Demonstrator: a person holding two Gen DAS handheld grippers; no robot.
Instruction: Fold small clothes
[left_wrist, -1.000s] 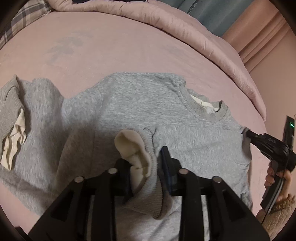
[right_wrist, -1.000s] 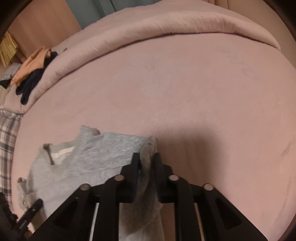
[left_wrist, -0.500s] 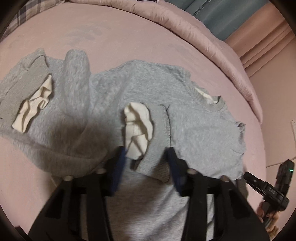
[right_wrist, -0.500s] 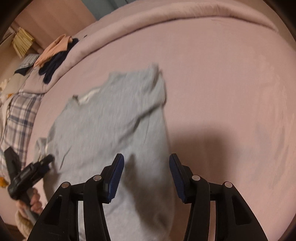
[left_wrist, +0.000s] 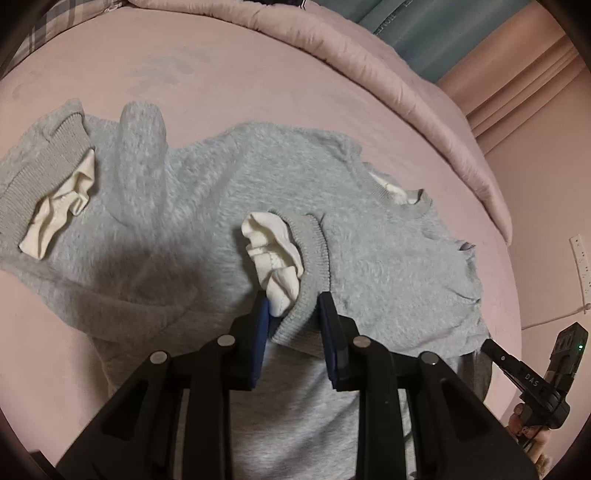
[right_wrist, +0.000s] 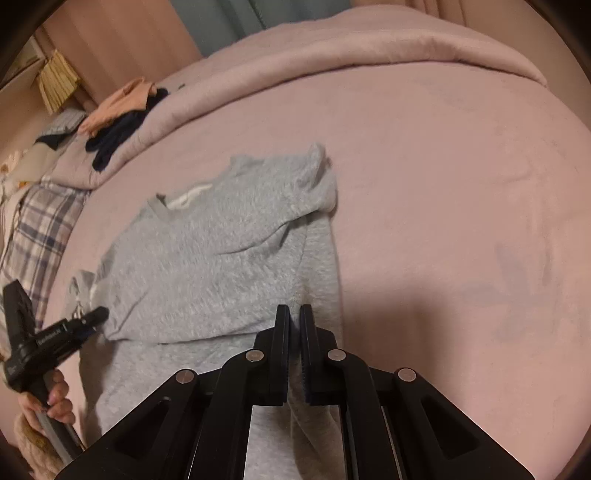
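Pictured: a grey sweatshirt (left_wrist: 207, 206) spread flat on a pink bed (left_wrist: 221, 74), collar toward the rolled pink duvet (left_wrist: 369, 48) at the bed's far edge. Seen clamped on a ribbed cuff (left_wrist: 314, 254) with its white lining (left_wrist: 275, 258), folded onto the sweatshirt's middle: the left hand-held gripper (left_wrist: 291, 314), having just closed further. Closed on a fold of cloth at the sweatshirt's right edge, having just snapped together: the right hand-held gripper (right_wrist: 294, 325). Lying left of the sweatshirt's body, white lining showing: the other cuff (left_wrist: 40, 177). Heaped beyond the sweatshirt on the duvet: orange and dark clothes (right_wrist: 118, 114). Left of the sweatshirt: a plaid cloth (right_wrist: 37, 229).
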